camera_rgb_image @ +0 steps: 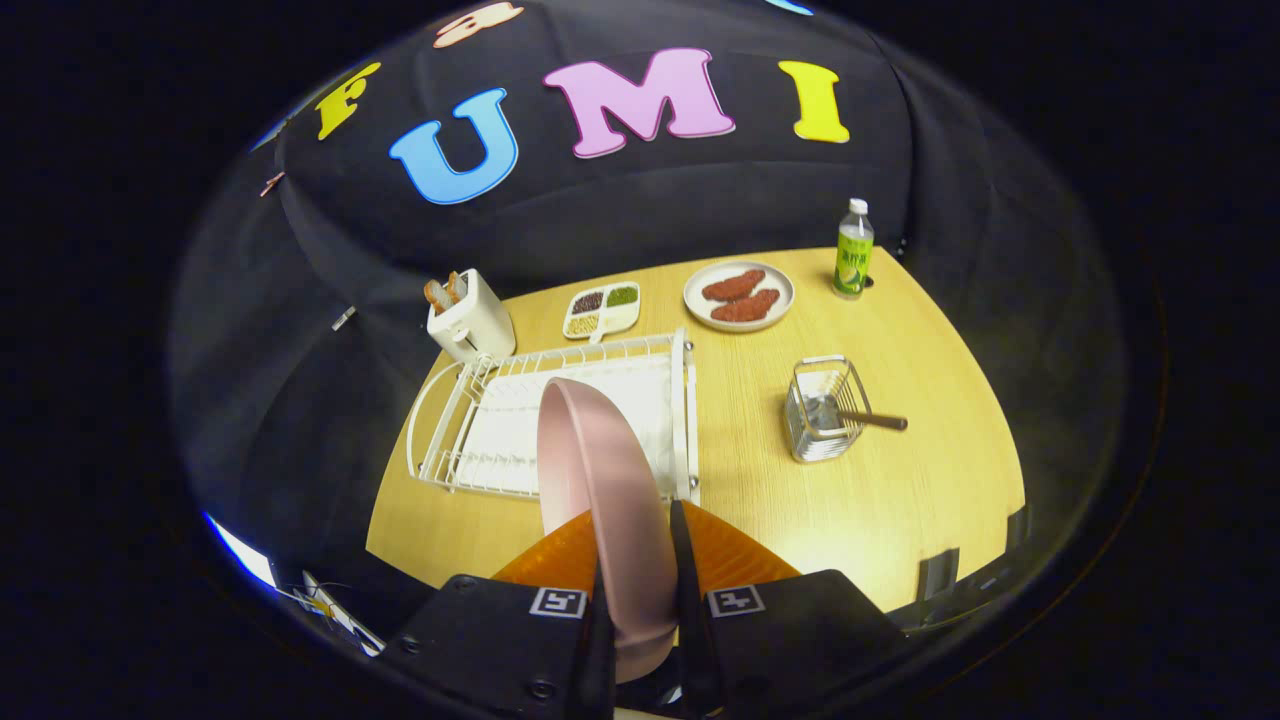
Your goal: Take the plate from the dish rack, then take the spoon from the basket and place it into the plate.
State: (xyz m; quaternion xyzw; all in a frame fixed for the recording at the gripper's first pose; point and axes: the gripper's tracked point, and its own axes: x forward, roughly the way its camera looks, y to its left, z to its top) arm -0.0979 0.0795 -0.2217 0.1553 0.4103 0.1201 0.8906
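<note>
Gripper point(640, 590) clamps the pink plate point(600, 470) edge-on, both fingers pressed to its rim; plate held upright above the table point(900, 500), in front of the white dish rack point(560, 420). Off to the right, well apart, the wire basket point(822, 410) holds the spoon point(872, 419), its wooden handle sticking out sideways.
</note>
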